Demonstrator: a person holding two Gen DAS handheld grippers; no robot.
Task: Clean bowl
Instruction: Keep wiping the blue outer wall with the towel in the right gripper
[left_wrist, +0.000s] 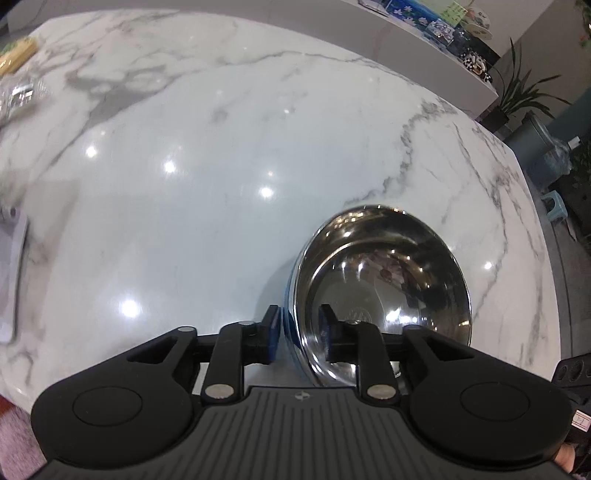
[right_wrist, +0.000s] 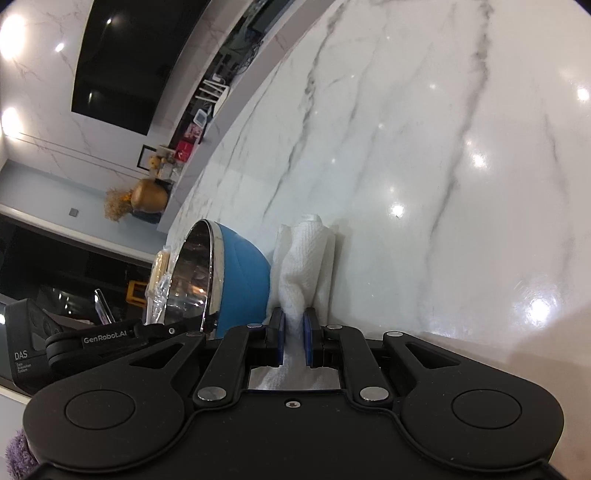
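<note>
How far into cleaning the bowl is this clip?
Setup looks done: the left gripper clamps the bowl by its rim, tilted on the counter. The right gripper pinches a white cloth beside the bowl's blue outside. Wiping the shiny inside remains.

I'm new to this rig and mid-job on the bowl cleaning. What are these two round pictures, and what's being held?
No robot arm here: a person carries one pair of tongs in each hand, and a camera on each looks along its fingers. The left-wrist picture shows the left tongs pinching the rim of the steel bowl, blue outside, on the marble counter. The right-wrist picture shows the right tongs clamped on a folded white cloth beside the same bowl, which is tipped on its side.
</note>
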